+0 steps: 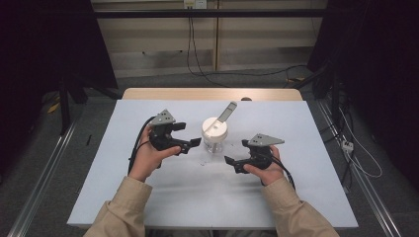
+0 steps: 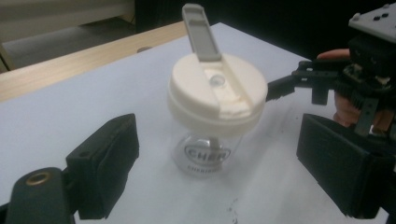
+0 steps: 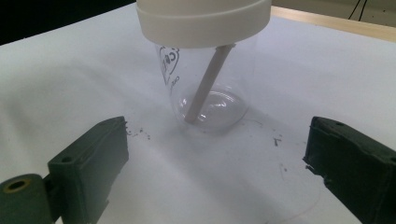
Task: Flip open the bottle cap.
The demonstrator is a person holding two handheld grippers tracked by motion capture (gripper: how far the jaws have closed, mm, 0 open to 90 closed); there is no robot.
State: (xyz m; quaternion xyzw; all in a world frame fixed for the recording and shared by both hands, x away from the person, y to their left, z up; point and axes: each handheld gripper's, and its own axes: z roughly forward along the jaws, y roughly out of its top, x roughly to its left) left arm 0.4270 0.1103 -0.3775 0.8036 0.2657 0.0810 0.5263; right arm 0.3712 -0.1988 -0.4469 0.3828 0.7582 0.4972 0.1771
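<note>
At mid-desk a clear cup (image 1: 215, 143) with its white lid (image 1: 215, 128) flipped open stands between the left gripper (image 1: 190, 144) and right gripper (image 1: 234, 163), jaws spread; steadying the body squarely seems wise.

Clear jar (image 1: 215, 143) upright mid-table, white lid (image 2: 217, 93) on, grey flap (image 2: 201, 32) raised, stick (image 3: 205, 86) inside.

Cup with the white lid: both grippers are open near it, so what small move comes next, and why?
Probably ease the left gripper forward until its open jaws straddle the clear cup below the white lid, then close. The cup stands upright and untouched between the jaws' line, and the right gripper waits open beside it.
</note>
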